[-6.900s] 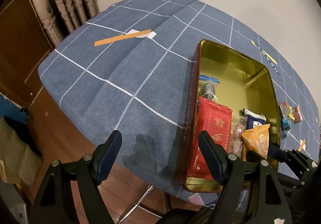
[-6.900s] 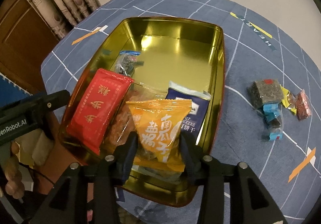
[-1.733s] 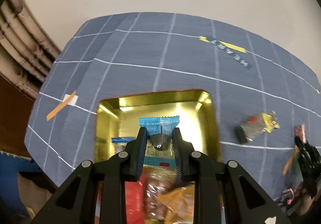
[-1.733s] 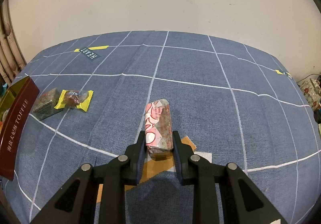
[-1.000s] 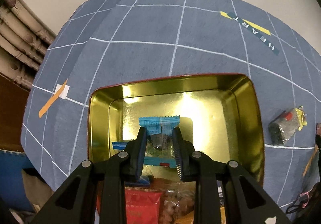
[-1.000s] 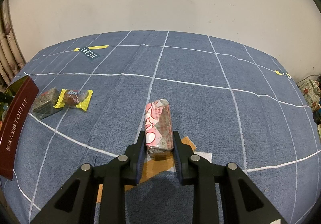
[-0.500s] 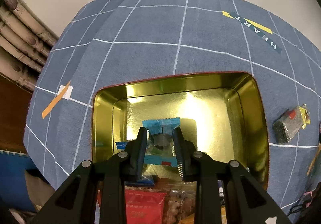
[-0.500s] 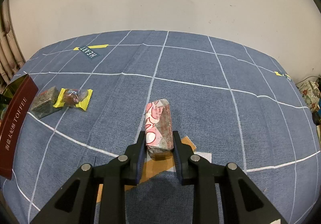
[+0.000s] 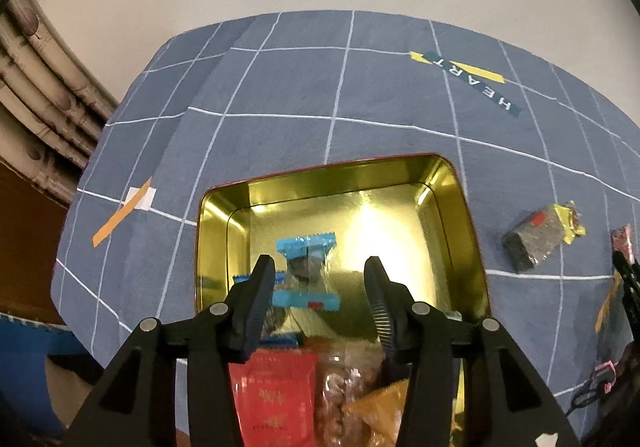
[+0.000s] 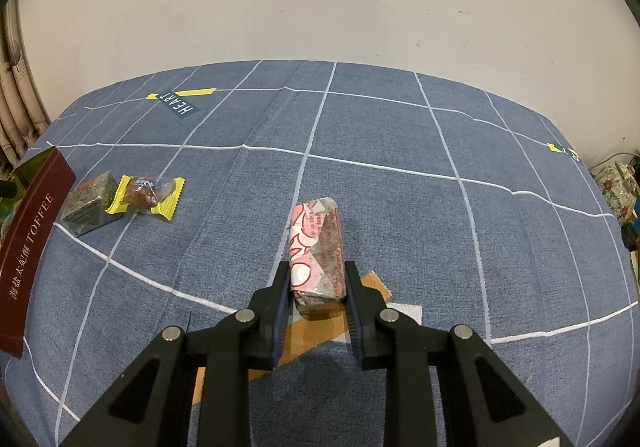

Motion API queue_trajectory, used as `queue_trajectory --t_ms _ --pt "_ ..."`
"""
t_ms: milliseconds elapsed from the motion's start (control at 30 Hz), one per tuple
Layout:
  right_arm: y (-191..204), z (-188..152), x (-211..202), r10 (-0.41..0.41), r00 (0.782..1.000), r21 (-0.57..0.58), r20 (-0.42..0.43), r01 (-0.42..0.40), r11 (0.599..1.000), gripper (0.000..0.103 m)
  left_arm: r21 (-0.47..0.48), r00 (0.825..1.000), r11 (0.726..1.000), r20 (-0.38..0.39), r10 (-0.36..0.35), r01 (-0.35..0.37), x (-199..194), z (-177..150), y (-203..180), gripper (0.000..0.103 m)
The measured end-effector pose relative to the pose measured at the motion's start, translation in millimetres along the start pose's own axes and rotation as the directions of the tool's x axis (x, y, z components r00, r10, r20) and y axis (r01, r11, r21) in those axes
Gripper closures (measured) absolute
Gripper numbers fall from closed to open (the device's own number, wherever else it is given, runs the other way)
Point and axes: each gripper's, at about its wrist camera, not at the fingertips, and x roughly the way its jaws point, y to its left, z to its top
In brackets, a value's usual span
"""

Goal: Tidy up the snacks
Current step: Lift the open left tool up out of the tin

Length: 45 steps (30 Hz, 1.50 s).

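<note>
Left gripper point(image 9: 318, 289): matte black plastic, two angular arms branching from a dark body, silver round screw heads at each pivot (four show). Its fingers point(image 9: 260, 287) carry dark blue pads with fine ribbing on the inner faces. Right gripper point(image 10: 317, 297): same black linkage, four silver screws, blue-edged ribbed fingers point(image 10: 282, 301). A small white patch sits at each lower right corner.

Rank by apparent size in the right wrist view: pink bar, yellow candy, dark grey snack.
1. pink bar, though it sits nearest the camera, so this may mislead
2. yellow candy and dark grey snack look alike; not ranked
</note>
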Motion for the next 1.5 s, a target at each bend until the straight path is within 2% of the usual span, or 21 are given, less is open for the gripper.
queue_trajectory --t_ms 100,300,467,733,833,1000,1267,1500 --pt "0 0 0 -0.002 1.0 -0.002 0.0 0.002 1.0 0.078 0.01 1.0 1.0 0.022 -0.01 0.009 -10 -10 -3 0.05" --pt "1 0 -1 -0.001 1.0 -0.002 0.0 0.001 1.0 0.078 -0.006 0.997 1.0 0.071 -0.022 0.022 -30 -33 -1 0.048" --pt "1 0 -1 -0.001 1.0 -0.003 0.0 0.001 1.0 0.078 -0.025 0.993 1.0 0.122 -0.005 0.008 -42 -51 4 0.045" --pt "1 1 0 -0.006 1.0 -0.012 -0.015 0.005 1.0 0.078 -0.051 0.99 0.999 0.14 0.003 0.004 -43 -78 19 0.045" --pt "1 4 2 -0.007 0.999 -0.014 -0.036 0.007 1.0 0.078 -0.059 0.989 0.998 0.147 0.017 -0.009 -42 -81 23 0.045" --pt "4 8 4 -0.034 0.997 -0.017 -0.066 0.032 0.999 0.078 -0.072 0.988 0.997 0.153 0.002 0.009 -41 -83 28 0.045" --pt "16 9 -3 -0.077 0.994 -0.039 -0.082 0.074 0.997 0.079 -0.099 0.987 0.994 0.159 -0.021 0.037 -43 -83 35 0.037" --pt "41 21 -20 -0.035 0.998 -0.04 -0.053 0.033 0.999 0.079 -0.153 0.987 0.988 0.16 -0.006 0.031 -46 -84 47 0.034"
